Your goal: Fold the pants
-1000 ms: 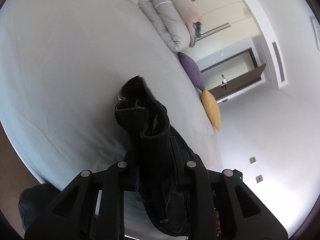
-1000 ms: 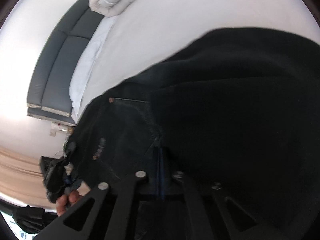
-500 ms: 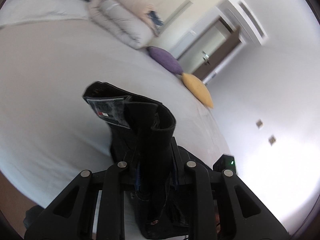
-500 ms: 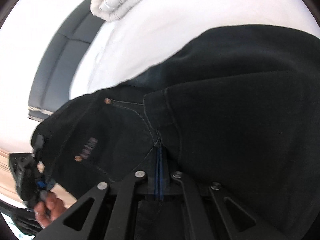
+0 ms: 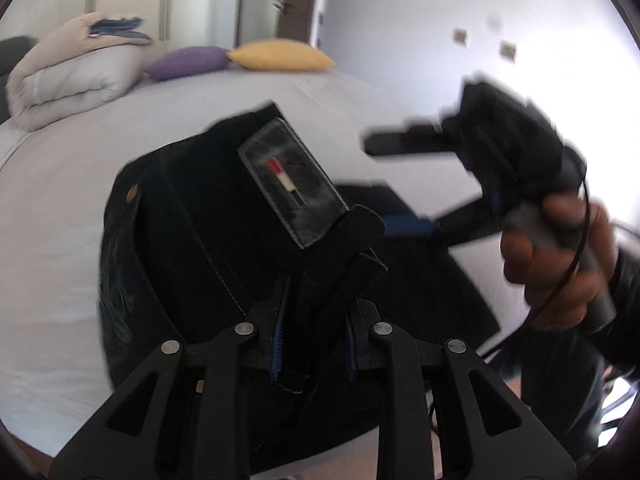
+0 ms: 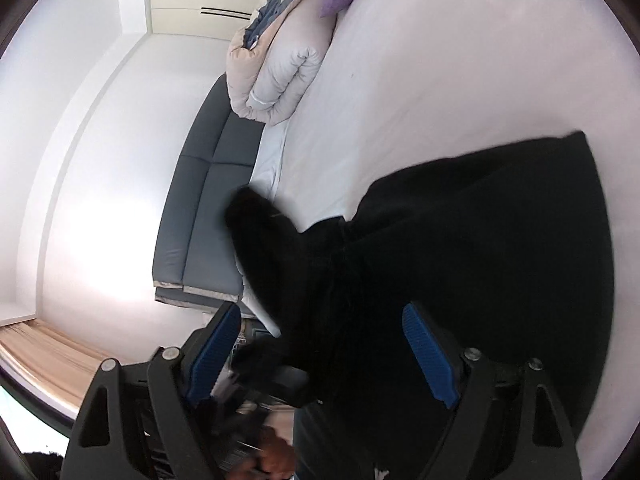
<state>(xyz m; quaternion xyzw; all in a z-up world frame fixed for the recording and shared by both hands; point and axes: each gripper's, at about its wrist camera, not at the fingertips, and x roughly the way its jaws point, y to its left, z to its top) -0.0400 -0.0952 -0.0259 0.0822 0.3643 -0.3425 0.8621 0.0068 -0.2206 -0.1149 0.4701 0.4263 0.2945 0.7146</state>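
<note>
The left claw (image 5: 316,344) is clenched on a bunched fold of the black pants (image 5: 192,248), which lie on the white bed (image 5: 60,184), well short of the rolled duvet (image 5: 68,76) at its far end. The right claw (image 6: 324,352) is spread wide, released, gripping nothing, just over the pants.
</note>
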